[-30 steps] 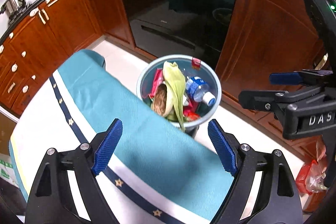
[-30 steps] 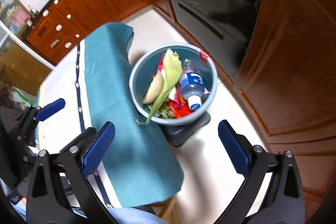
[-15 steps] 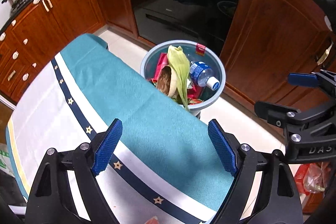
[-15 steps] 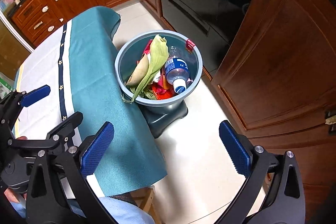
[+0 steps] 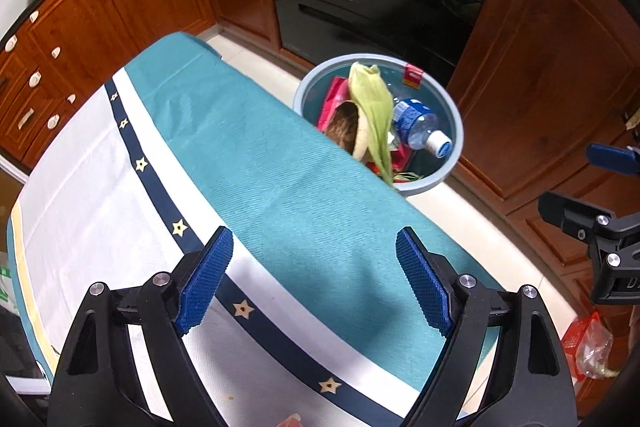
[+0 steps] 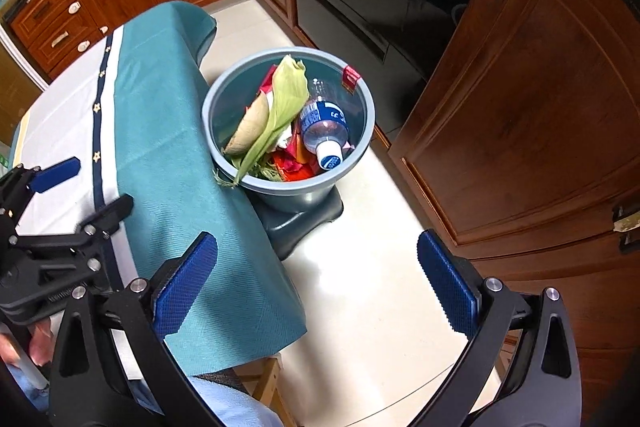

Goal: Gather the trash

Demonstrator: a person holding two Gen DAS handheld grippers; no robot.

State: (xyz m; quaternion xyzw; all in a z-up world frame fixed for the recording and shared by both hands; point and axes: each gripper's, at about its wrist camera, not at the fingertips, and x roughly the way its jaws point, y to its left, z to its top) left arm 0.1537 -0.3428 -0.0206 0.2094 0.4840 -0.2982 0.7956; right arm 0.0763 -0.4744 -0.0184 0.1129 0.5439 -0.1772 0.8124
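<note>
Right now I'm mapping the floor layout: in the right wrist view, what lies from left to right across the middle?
Left gripper → teal tablecloth → grey trash bin → wooden cabinet door.

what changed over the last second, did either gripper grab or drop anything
Neither took or released anything: the left gripper and right gripper are open and empty throughout. Both pulled back from the bin, the left now over the tablecloth. The corn husk, bottle and wrappers lie in the bin as before.
</note>
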